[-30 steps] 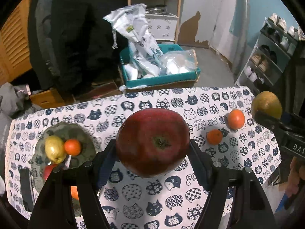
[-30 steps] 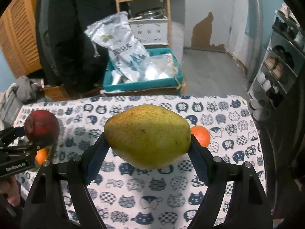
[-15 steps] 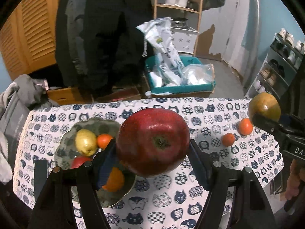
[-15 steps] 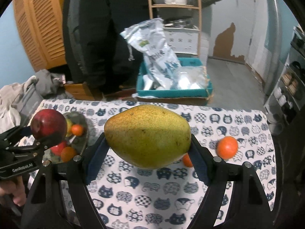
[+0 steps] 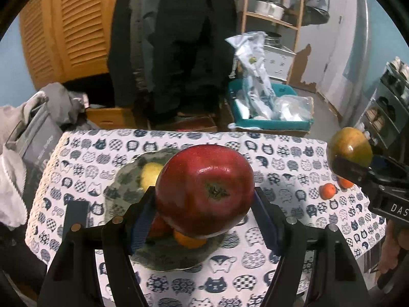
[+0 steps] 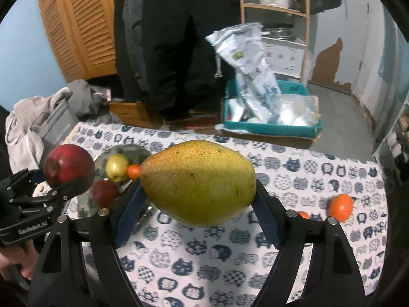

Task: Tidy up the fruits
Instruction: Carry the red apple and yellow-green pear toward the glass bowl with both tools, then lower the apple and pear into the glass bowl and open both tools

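1. The worktop point(image 5: 281, 158) wears a white cloth printed with navy cat faces and fills the lower half of both wrist views.
2. A mottled grey-green plate point(image 5: 122, 186) sits on the worktop's left part; in the left wrist view it lies right under the left tongs.
3. The left tongs point(image 5: 204, 204) pinch a red apple point(image 5: 204, 189) between blue-padded fingers, its calyx end facing the camera, held in the air above the plate. From the right wrist view the same apple point(image 6: 68, 166) hangs at the plate's near-left edge.
4. The right tongs point(image 6: 198, 199) pinch a yellow-green pear point(image 6: 198, 181) sideways, above the cloth just right of the plate. In the left wrist view the pear point(image 5: 349, 147) shows at the right edge, off the plate.
5. On the plate lie a small yellow fruit point(image 6: 117, 166), a mandarin point(image 6: 133, 171) touching it, another red apple point(image 6: 104, 192), and a further orange fruit point(image 5: 189, 240) peeking out below the held apple.
6. Two loose mandarins rest on the cloth at the right, well apart from the plate: a larger one point(image 6: 340, 206) and a smaller one point(image 6: 303, 215) partly hidden by a finger of the right tongs.
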